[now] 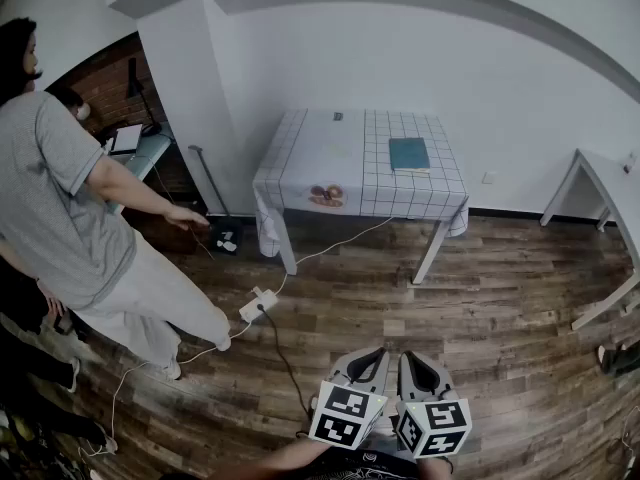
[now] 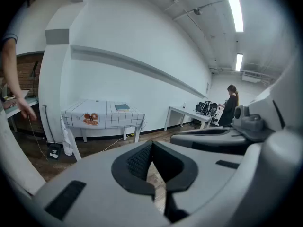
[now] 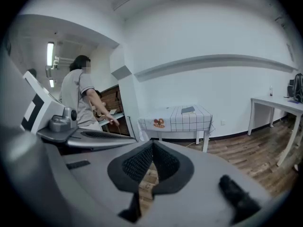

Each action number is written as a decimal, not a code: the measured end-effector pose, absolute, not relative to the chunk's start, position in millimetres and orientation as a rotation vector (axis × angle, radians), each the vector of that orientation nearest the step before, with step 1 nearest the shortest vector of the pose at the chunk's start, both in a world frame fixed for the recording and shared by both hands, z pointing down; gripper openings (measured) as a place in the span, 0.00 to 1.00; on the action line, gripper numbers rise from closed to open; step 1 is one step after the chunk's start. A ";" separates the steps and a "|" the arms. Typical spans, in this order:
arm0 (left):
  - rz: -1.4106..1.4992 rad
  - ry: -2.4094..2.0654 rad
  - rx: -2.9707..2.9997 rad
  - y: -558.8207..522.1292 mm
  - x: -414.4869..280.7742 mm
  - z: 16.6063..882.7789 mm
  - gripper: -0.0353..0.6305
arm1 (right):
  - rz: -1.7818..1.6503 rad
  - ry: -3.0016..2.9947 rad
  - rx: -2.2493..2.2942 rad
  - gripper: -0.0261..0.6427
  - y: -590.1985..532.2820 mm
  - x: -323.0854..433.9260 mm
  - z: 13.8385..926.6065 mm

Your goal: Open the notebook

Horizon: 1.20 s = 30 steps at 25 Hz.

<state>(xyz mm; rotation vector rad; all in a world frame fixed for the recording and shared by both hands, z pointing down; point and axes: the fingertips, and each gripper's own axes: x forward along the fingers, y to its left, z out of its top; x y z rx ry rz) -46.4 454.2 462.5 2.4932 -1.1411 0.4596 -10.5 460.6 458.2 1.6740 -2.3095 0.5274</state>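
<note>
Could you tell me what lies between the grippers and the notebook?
Head view: from the left gripper and right gripper to the notebook, only bare wooden floor, then the checked tablecloth's front edge. A white power strip lies to the left.

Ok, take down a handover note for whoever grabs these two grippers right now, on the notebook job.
Left hand-held gripper: shut, empty, held low over the floor.
Right hand-held gripper: shut, empty, beside the left one.
Notebook: lies closed on the checked table, at its right side, across the room.
Done: nothing yet.
Left: walk to the table, mind the cable and the person on the left, then open the cover.
</note>
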 end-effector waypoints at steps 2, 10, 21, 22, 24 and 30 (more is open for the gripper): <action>0.461 -1.143 2.493 452.1 -48.8 462.9 0.07 | 0.535 -2.307 1.673 0.06 458.9 -12.9 459.7; 0.448 -1.132 2.492 447.9 -52.7 462.4 0.07 | 0.558 -2.305 1.674 0.06 456.0 -19.4 460.0; 0.446 -1.076 2.484 445.4 -49.0 468.5 0.07 | 0.574 -2.260 1.682 0.06 455.4 -16.8 464.7; 0.446 -1.078 2.481 444.2 -49.3 469.1 0.07 | 0.579 -2.261 1.680 0.06 454.1 -16.5 465.4; 0.448 -1.088 2.472 440.4 -50.9 470.8 0.07 | 0.584 -2.266 1.672 0.06 449.8 -16.5 466.1; 0.457 -1.127 2.435 422.9 -48.9 478.8 0.07 | 0.598 -2.293 1.628 0.06 429.4 -13.3 473.5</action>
